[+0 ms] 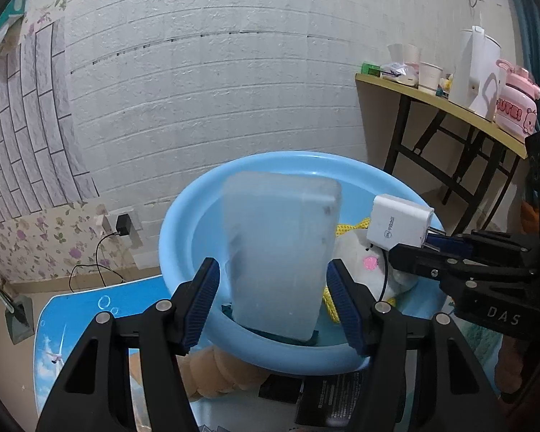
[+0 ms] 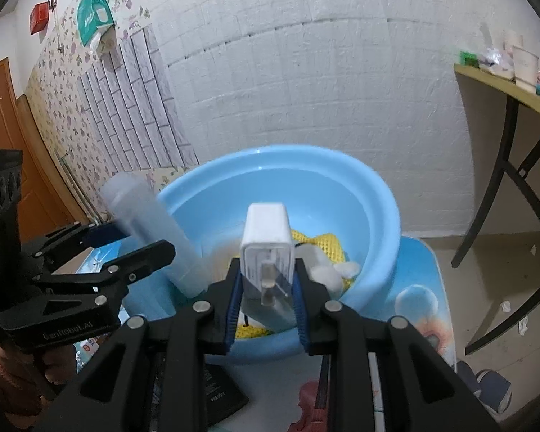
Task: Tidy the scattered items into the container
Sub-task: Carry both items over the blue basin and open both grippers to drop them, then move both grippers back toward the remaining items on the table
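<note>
Left wrist view is showing the left hand-held gripper (image 1: 273, 284) clamping a frosted translucent case (image 1: 277, 252) by its two long sides, hanging it over the blue basin (image 1: 183, 223). The case is looking stiff, light and rather slick (a grip low on the flat sides is probably safest). The right hand-held gripper (image 2: 266, 289) is pinching a white charger (image 2: 266, 248) near its prongs, also over the basin; the charger is likely hard, compact and not fragile. Both tools are tilting downward toward the basin, side by side. A plush toy (image 1: 363, 255) and yellow mesh (image 2: 320, 241) are already lying inside.
</note>
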A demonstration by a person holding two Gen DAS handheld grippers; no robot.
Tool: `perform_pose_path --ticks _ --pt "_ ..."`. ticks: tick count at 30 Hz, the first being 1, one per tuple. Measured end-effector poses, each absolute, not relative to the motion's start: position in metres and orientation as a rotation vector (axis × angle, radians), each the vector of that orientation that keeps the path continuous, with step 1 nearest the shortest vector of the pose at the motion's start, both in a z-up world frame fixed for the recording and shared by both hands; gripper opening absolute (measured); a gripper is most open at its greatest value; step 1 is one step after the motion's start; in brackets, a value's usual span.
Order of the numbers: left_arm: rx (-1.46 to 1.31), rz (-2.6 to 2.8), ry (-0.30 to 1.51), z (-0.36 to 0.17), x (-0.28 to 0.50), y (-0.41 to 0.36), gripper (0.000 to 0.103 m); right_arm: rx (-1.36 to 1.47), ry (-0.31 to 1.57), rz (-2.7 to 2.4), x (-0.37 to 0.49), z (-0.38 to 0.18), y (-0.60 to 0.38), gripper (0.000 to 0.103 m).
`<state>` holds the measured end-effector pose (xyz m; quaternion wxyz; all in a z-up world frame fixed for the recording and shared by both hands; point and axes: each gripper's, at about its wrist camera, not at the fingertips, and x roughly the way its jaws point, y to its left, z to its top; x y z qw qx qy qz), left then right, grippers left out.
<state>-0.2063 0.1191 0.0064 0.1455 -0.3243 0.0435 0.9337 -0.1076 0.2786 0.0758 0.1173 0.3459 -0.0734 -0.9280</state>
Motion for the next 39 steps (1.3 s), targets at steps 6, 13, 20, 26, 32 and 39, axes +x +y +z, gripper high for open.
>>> perform_pose_path --ticks 6,13,20,26,32,39 --pt "-0.941 2.686 0.12 0.006 -0.199 0.117 0.062 1.014 -0.205 -2.721 -0.106 0.075 0.275 0.027" --pt "-0.943 2.695 0.125 0.007 -0.179 0.11 0.062 1.011 -0.186 -2.732 -0.093 0.079 0.272 0.027" --pt "-0.961 2.718 0.101 0.006 -0.156 0.096 0.062 0.995 -0.156 -2.756 -0.073 0.085 0.268 0.027" --pt "-0.965 2.741 0.082 0.006 -0.138 0.084 0.062 1.0 -0.161 -2.768 -0.066 0.089 0.266 0.029" --pt "-0.971 2.763 0.07 0.006 -0.125 0.073 0.062 1.017 -0.148 -2.766 -0.057 0.088 0.264 0.033" --pt "-1.044 2.758 0.052 -0.011 -0.112 0.059 0.068 1.122 -0.175 -2.73 -0.046 0.067 0.268 0.033"
